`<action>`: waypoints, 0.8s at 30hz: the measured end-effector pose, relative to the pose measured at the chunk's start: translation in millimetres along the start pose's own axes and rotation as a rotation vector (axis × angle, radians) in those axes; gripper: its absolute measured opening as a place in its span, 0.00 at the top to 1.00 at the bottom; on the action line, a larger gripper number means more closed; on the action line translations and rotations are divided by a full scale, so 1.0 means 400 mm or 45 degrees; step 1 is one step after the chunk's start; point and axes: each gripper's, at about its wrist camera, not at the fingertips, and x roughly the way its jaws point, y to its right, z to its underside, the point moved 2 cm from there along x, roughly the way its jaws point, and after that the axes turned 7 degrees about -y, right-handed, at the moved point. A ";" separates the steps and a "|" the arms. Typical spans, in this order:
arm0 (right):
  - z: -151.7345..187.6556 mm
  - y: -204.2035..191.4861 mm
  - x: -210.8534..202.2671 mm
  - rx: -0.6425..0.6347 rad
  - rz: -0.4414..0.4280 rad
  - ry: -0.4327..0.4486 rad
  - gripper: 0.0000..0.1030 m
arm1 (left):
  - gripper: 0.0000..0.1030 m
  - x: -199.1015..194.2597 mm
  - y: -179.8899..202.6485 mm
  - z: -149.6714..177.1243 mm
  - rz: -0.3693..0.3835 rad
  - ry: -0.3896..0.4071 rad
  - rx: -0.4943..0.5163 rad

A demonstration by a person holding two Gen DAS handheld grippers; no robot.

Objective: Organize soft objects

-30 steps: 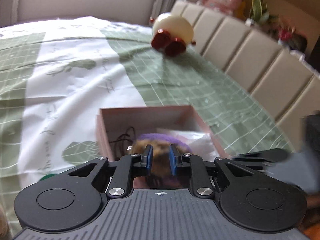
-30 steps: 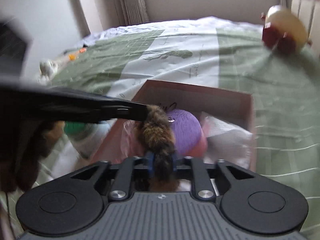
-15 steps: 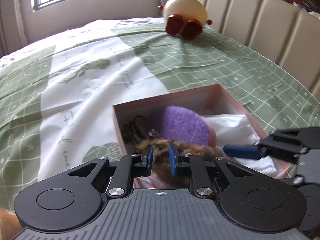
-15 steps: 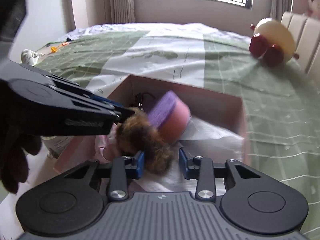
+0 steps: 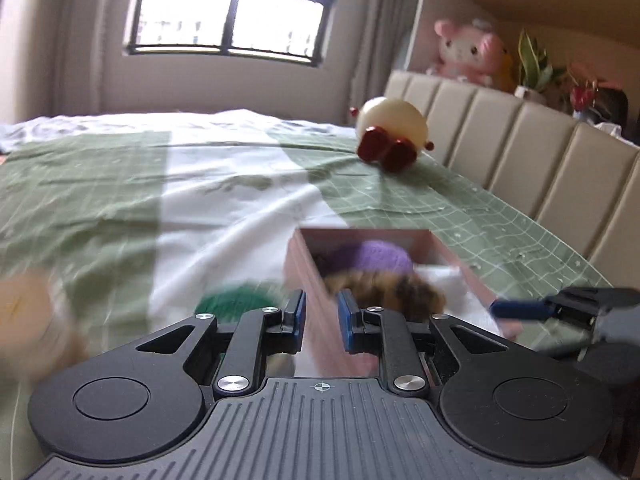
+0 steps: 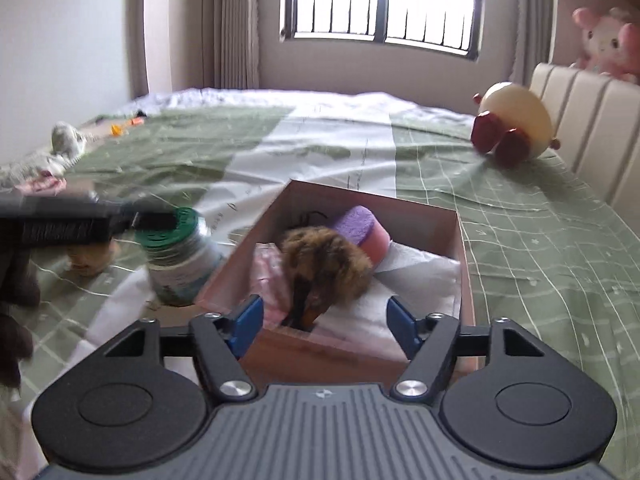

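A brown cardboard box (image 6: 464,264) sits on the bed and holds a brown furry piece (image 6: 326,264), a purple-and-pink sponge (image 6: 362,230), pink cloth (image 6: 268,276) and white cloth (image 6: 416,284). My right gripper (image 6: 324,322) is wide open just before the box's near wall, nothing between its fingers. My left gripper (image 5: 322,320) is slightly open and empty, straddling the box's left wall (image 5: 310,284); the furry piece (image 5: 384,290) lies just past it. The left gripper also shows in the right wrist view (image 6: 156,220) over a jar.
A green-lidded jar (image 6: 180,256) stands left of the box. A cream-and-red round plush (image 6: 514,130) lies by the padded headboard (image 5: 560,176). A pink plush (image 5: 468,52) and plants sit on the shelf behind. Small items lie at the bed's far left edge (image 6: 64,140).
Both grippers have let go of the furry piece, which now lies in the box. The right gripper opened wide and drew back. The left gripper moved left, off the box.
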 end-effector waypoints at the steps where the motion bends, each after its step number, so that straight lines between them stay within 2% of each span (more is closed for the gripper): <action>1: 0.018 -0.010 -0.017 0.015 0.006 0.019 0.25 | 0.81 -0.018 0.001 0.034 -0.015 0.004 -0.013; 5: 0.116 -0.050 -0.034 0.090 0.042 0.035 0.22 | 0.81 -0.056 0.011 0.206 -0.097 -0.040 -0.064; 9: 0.204 -0.068 0.031 0.110 0.040 -0.087 0.22 | 0.81 -0.022 0.036 0.308 -0.134 -0.131 -0.088; 10: 0.224 -0.067 0.049 0.123 0.036 -0.116 0.21 | 0.81 -0.021 0.045 0.321 -0.157 -0.105 -0.071; 12: 0.244 -0.070 0.055 0.115 0.047 -0.083 0.20 | 0.81 -0.017 0.057 0.327 -0.191 -0.087 -0.033; 15: 0.244 -0.079 0.060 0.096 0.090 -0.100 0.09 | 0.81 -0.004 0.073 0.321 -0.223 -0.097 0.005; 19: 0.243 -0.068 0.074 0.121 0.100 -0.117 0.01 | 0.81 -0.004 0.085 0.328 -0.259 -0.088 0.035; 24: 0.247 -0.072 0.081 0.110 0.118 -0.120 0.00 | 0.81 -0.001 0.086 0.336 -0.286 -0.092 0.040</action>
